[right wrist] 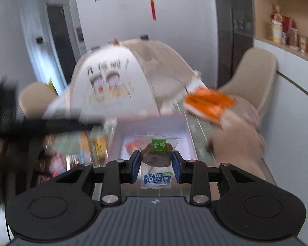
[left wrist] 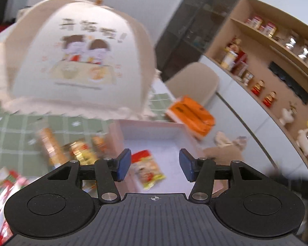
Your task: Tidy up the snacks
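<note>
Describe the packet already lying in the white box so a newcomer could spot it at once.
Start at the big dome-shaped food cover on the green checked tablecloth. Right in front of it stands an open white box, and the packet lies flat on its floor. It is red and yellow-green, and the left wrist view shows nothing else inside.

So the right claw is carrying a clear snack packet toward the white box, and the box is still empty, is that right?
Not quite. The right claw does grip the clear snack packet before the white box, but the box is not empty: the left wrist view shows a red and yellow packet lying inside.
</note>
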Motion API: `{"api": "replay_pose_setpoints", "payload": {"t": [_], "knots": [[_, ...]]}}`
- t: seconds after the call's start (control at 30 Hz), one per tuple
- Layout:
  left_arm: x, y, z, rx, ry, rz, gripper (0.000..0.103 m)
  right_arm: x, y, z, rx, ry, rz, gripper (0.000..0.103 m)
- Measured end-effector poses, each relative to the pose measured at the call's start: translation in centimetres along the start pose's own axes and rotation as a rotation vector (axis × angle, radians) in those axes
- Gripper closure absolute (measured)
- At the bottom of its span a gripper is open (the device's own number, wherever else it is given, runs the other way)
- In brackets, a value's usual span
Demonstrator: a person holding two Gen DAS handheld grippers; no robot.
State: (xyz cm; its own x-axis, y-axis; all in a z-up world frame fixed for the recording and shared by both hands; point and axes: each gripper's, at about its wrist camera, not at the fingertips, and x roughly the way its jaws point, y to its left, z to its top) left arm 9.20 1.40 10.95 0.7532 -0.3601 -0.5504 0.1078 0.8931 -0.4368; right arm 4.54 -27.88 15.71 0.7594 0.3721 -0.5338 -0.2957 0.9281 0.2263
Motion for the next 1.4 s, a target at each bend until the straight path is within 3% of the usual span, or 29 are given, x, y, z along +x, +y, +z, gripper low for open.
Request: {"api": "replay_pose_setpoints", "payload": {"t": [0.03,0.13,0.2,0.37,0.53,0.7,0.8,0.93,1.07,1.2,1.27,1.4], "knots": [[-0.7,0.8,-0.7,-0.021,-0.005,0.017,0.047,1.5,-0.2,1.3,0.005,0.006,0.011,0.062],[-2.0,2.7,-1.7,-0.008,0.008,0.084,0.047,5.3,0.6,3.6,-0.021,0.039,-0.094,0.061],[-2.4,3.8,-2.1,0.033,0.038,0.122,0.047,5.7,1.6,2.9,-0.027,0.05,-0.068,0.061],[-1.2,6.4,-0.7,0.049,0.081,0.157,0.047,5.9,4.6,-5.1,-0.043,0.185,0.1,0.061],[4.8,5.6,2.7,0.176,0.166,0.144,0.047,9.2,8.2,-11.8,-0.131,0.354,0.106,0.061],[12.0,5.8,5.2,0.224,0.239,0.203,0.055,10.9,9.6,-12.4,-0.077,0.331,0.061,0.061],[14.9,6.1,6.1,0.247,0.247,0.166,0.056,11.3,9.9,-11.8,-0.064,0.303,0.006,0.061],[17.3,5.5,5.6,0.404,0.315,0.14,0.073,12.1,10.1,-10.8,-0.112,0.258,-0.054,0.061],[14.9,6.0,2.9,0.541,0.334,0.054,0.073,13.7,9.5,-9.0,-0.074,0.246,-0.019,0.062],[10.2,7.6,0.3,0.588,0.362,-0.001,0.073,15.3,10.4,-7.9,-0.087,0.214,0.017,0.062],[7.5,9.1,-0.8,0.558,0.369,-0.011,0.073,15.9,11.1,-7.9,-0.098,0.219,0.051,0.062],[2.0,12.2,-2.4,0.392,0.345,0.028,0.073,17.6,13.1,-8.3,-0.136,0.252,0.119,0.062]]}}
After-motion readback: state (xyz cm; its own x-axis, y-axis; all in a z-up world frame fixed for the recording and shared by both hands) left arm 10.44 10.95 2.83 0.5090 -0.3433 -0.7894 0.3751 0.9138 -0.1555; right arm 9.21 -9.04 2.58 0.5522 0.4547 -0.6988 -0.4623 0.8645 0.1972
